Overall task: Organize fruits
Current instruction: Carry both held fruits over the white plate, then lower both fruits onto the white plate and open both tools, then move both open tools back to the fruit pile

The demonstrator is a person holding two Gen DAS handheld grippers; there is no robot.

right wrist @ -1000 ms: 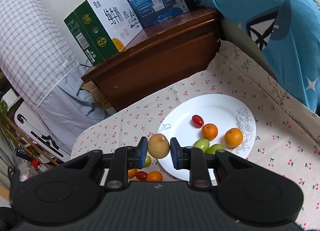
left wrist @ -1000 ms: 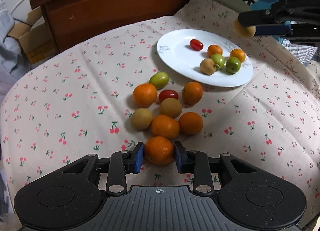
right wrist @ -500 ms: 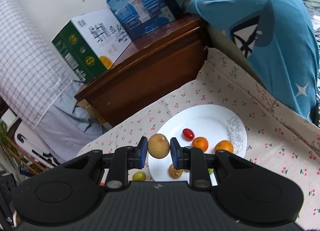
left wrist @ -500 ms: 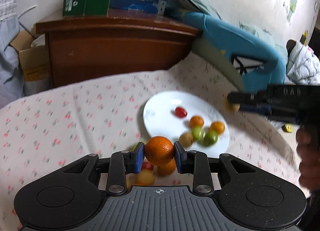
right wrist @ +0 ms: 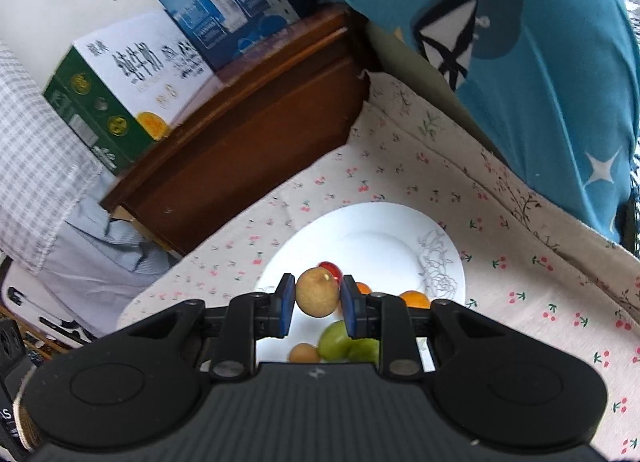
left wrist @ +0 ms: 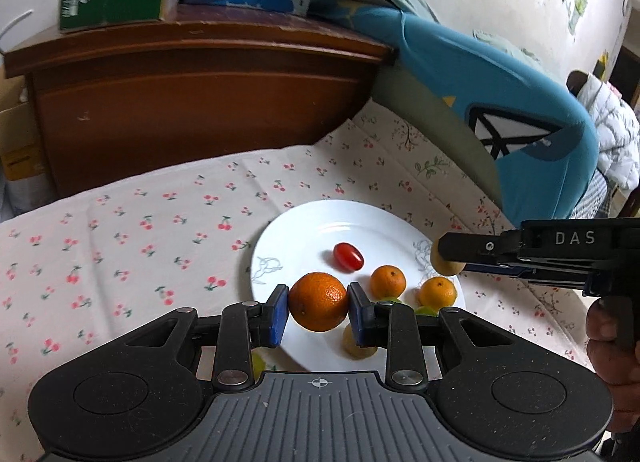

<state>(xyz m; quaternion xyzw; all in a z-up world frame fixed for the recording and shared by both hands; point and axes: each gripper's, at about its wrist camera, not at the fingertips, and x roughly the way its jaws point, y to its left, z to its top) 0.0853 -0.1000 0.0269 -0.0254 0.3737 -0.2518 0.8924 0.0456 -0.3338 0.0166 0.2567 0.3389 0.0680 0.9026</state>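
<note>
Both tilted down, orange [left wrist: 319,301], pear [right wrist: 317,291] clamped

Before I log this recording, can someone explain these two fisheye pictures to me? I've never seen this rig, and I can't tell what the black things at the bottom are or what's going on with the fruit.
There is no robot here. A person holds a black two-finger gripper in each hand, and each gripper carries a camera looking forward along its fingers, so the black shape at the bottom of each picture is the gripper itself.

In the left wrist view, the left gripper is shut on a round orange mandarin. The right gripper enters that view from the right edge.

In the right wrist view, the right gripper is shut on a small tan-brown round fruit.

Both are above a white round plate on a cherry-print cloth. The plate already holds a red cherry tomato, two smaller oranges, green fruits and another tan one.
</note>
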